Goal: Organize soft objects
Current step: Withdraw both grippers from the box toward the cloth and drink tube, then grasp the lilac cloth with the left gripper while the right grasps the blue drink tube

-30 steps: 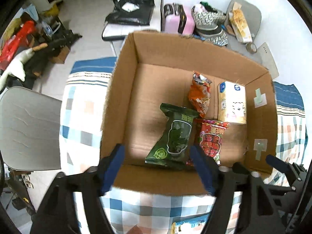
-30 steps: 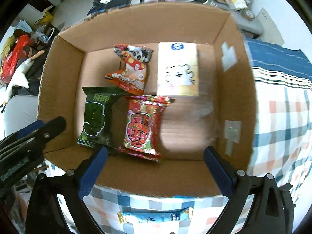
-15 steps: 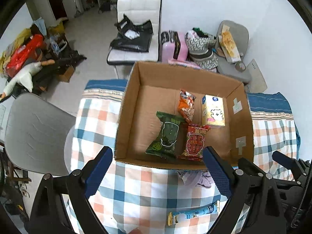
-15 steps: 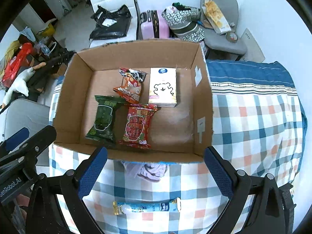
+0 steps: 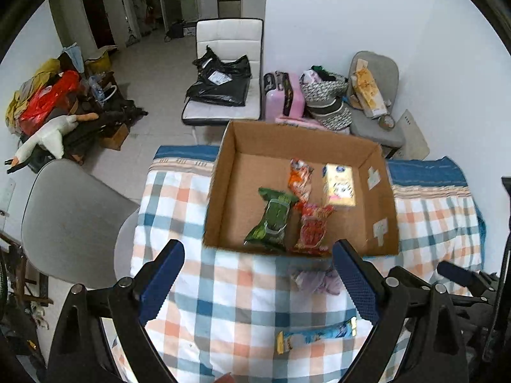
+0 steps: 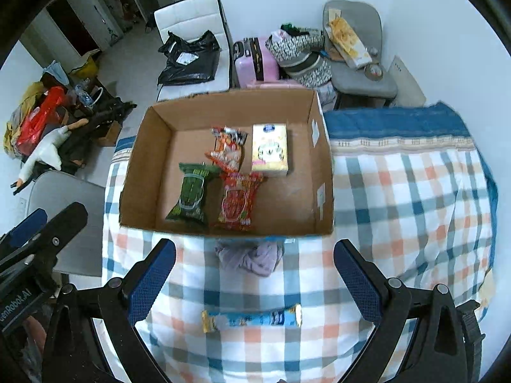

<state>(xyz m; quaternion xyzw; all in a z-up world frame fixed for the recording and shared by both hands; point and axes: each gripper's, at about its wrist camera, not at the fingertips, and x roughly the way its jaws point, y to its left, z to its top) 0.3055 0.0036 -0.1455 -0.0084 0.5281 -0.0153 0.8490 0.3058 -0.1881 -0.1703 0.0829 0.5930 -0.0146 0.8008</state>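
An open cardboard box (image 5: 220,172) (image 6: 140,146) sits on a checked cloth. It holds a green packet (image 5: 271,220) (image 6: 190,196), a red packet (image 5: 313,233) (image 6: 238,201), an orange packet (image 5: 300,178) (image 6: 228,146) and a yellow tissue pack (image 5: 338,185) (image 6: 270,151). A lilac cloth bundle (image 5: 316,279) (image 6: 252,257) lies just in front of the box. A blue snack bar (image 5: 316,335) (image 6: 252,317) lies nearer me. My left gripper (image 5: 258,284) and right gripper (image 6: 255,284) are open and empty, held high above the cloth's near side.
A grey chair (image 5: 70,217) stands left of the table. A white chair with a black bag (image 5: 223,89), a pink suitcase (image 5: 284,95) and a grey chair with bags (image 5: 370,95) stand behind the box. Clutter and a toy goose (image 5: 48,134) lie on the floor.
Both grippers have pulled up and back from the box, so the box looks smaller. The lilac bundle and the blue bar have come fully into view.
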